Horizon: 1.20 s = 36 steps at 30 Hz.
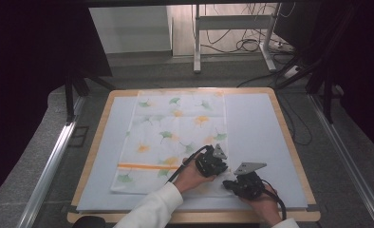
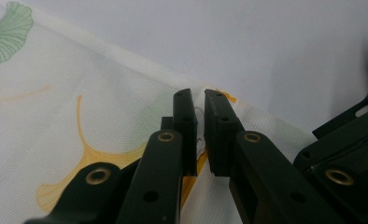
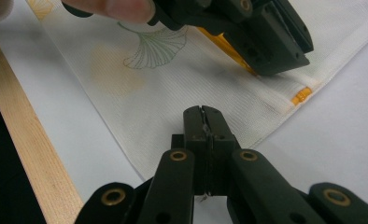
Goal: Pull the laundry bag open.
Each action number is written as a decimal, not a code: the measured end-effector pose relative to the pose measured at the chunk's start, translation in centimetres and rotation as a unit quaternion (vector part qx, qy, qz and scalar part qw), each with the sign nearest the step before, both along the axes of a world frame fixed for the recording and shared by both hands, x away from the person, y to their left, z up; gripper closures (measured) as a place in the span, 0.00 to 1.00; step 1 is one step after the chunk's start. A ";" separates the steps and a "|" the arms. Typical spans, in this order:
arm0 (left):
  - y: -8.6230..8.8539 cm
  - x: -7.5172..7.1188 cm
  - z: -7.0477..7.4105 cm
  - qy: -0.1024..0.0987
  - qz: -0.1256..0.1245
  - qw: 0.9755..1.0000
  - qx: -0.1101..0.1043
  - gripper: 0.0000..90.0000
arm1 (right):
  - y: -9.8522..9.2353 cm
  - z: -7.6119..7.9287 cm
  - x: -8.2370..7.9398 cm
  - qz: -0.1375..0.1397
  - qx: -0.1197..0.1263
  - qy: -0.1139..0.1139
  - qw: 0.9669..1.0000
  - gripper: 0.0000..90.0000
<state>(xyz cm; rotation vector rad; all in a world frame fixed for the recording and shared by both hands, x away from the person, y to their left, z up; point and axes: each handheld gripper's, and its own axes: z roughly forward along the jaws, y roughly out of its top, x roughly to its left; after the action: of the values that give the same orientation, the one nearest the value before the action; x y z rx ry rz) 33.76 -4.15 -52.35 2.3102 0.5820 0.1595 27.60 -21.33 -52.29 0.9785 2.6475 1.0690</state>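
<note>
A white cloth [image 1: 175, 133] printed with green and yellow ginkgo leaves lies flat on the pale mat [image 1: 256, 128]. An orange stripe [image 1: 142, 166] crosses it near its front. My left gripper [image 1: 221, 169] is at the cloth's right edge where the stripe ends. In the left gripper view its jaws [image 2: 201, 112] stand a narrow slit apart with a raised fold of cloth [image 2: 56, 116] pinched between them. My right gripper [image 1: 229, 185] is at the near right corner. In the right gripper view its jaws [image 3: 203, 114] are pressed together on the cloth's [image 3: 173, 93] edge, and the left gripper [image 3: 285, 65] is just beyond.
The mat covers a wooden table whose rim [image 1: 289, 142] shows around it. Its near edge [image 3: 23, 154] runs close beside my right gripper. Metal rails [image 1: 52, 161] flank the table, and a desk frame [image 1: 232, 28] with cables stands on the floor behind.
</note>
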 end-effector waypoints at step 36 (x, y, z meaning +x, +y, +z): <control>0.5 -0.1 0.1 0.012 -0.004 1.000 0.006 1.00 | -0.4 0.0 2.1 -0.043 0.013 0.024 0.999 0.99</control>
<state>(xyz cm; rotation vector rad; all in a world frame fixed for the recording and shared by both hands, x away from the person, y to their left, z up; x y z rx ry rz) 33.68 -3.65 -52.26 2.3287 0.5843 0.1322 29.65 -21.73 -52.34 1.1261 2.6086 1.0767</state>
